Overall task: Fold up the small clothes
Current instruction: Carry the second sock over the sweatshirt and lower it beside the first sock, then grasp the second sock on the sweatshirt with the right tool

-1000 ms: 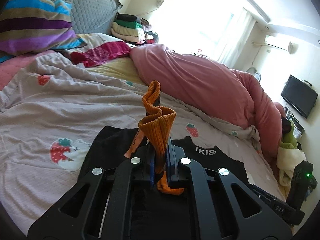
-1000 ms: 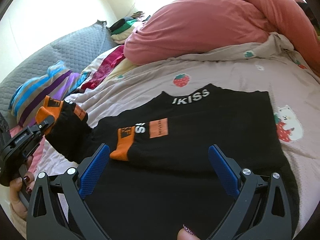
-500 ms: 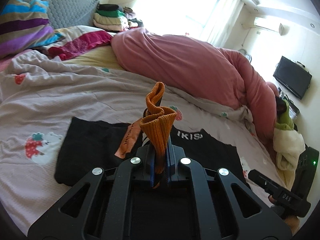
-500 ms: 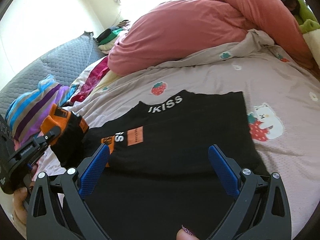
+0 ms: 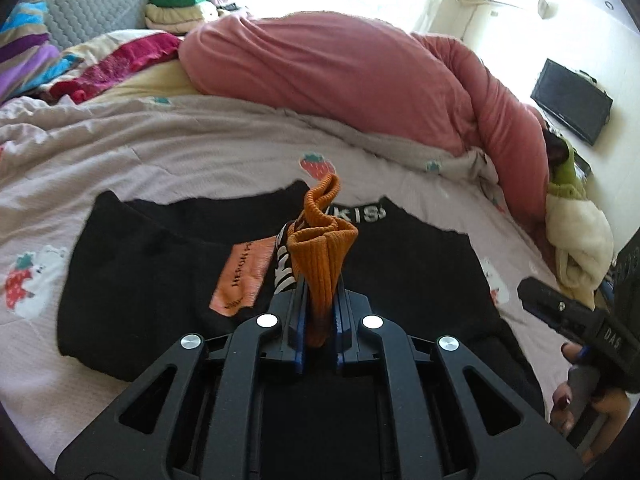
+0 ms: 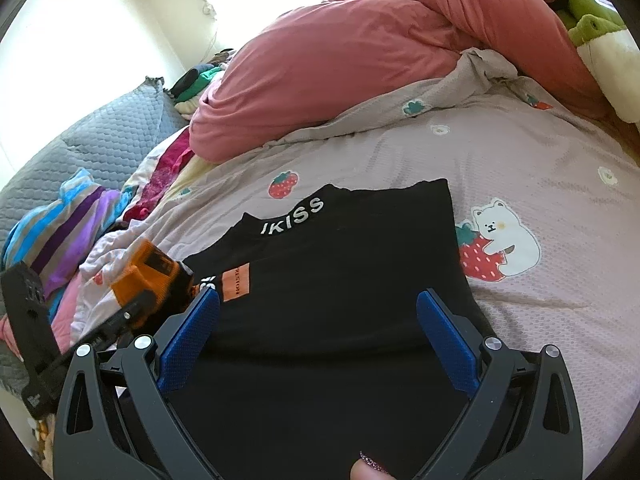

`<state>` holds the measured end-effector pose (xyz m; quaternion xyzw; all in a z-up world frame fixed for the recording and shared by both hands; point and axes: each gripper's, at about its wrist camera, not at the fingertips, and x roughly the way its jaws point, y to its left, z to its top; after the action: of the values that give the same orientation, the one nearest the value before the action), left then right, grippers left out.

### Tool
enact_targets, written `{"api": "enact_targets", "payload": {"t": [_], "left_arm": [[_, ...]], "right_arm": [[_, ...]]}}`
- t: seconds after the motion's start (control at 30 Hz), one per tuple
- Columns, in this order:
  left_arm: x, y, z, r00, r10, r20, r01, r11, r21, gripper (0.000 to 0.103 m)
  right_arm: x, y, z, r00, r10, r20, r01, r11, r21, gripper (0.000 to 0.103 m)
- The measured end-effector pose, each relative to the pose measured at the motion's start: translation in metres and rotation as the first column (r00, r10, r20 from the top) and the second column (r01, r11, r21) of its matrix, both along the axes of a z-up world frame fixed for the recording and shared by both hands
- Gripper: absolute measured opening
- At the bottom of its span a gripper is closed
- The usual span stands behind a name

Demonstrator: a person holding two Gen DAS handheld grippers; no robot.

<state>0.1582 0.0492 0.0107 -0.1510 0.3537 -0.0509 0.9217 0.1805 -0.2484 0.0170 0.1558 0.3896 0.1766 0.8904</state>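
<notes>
Over the bedspread (image 5: 168,160), left gripper (image 5: 318,322) pinches the orange cuff (image 5: 320,248), apparently of the black garment (image 6: 340,280); right gripper (image 6: 318,336) spread.

Ribbed orange knit cuff (image 5: 322,256), matt black cloth garment (image 6: 340,280), quilted grey headboard (image 6: 100,140).

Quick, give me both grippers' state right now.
Left gripper: shut on the orange cuff of the black garment.
Right gripper: open, holding nothing.
</notes>
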Motion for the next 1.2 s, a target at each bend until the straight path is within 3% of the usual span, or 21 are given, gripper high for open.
{"api": "enact_targets", "payload": {"t": [0.17, 0.43, 0.57, 0.87, 1.0, 1.2], "left_arm": [[0.003, -0.007, -0.011, 0.998, -0.054, -0.029, 0.053, 0.998, -0.014, 0.009], [-0.005, -0.012, -0.009, 0.990, -0.143, -0.010, 0.143, 0.990, -0.018, 0.043], [-0.008, 0.004, 0.000, 0.996, -0.091, 0.015, 0.091, 0.996, -0.003, 0.051], [-0.011, 0.054, 0.006, 0.996, 0.091, 0.013, -0.092, 0.992, 0.081, 0.081], [-0.014, 0.074, 0.006, 0.989, 0.149, 0.008, -0.150, 0.986, 0.077, 0.090], [-0.020, 0.102, 0.007, 0.973, 0.229, 0.002, -0.229, 0.973, 0.026, 0.092]], "right_arm": [[0.003, 0.004, -0.004, 1.000, 0.007, -0.010, -0.007, 1.000, 0.000, 0.098], [0.011, 0.022, -0.013, 0.998, 0.048, -0.044, -0.047, 0.999, 0.013, 0.098], [0.017, 0.044, -0.019, 0.993, 0.097, -0.066, -0.097, 0.995, 0.001, 0.098], [0.027, 0.109, -0.040, 0.958, 0.255, -0.132, -0.262, 0.964, -0.041, 0.096], [0.031, 0.123, -0.051, 0.950, 0.262, -0.169, -0.273, 0.961, -0.040, 0.087], [0.031, 0.139, -0.059, 0.944, 0.275, -0.183, -0.287, 0.957, -0.044, 0.073]]}}
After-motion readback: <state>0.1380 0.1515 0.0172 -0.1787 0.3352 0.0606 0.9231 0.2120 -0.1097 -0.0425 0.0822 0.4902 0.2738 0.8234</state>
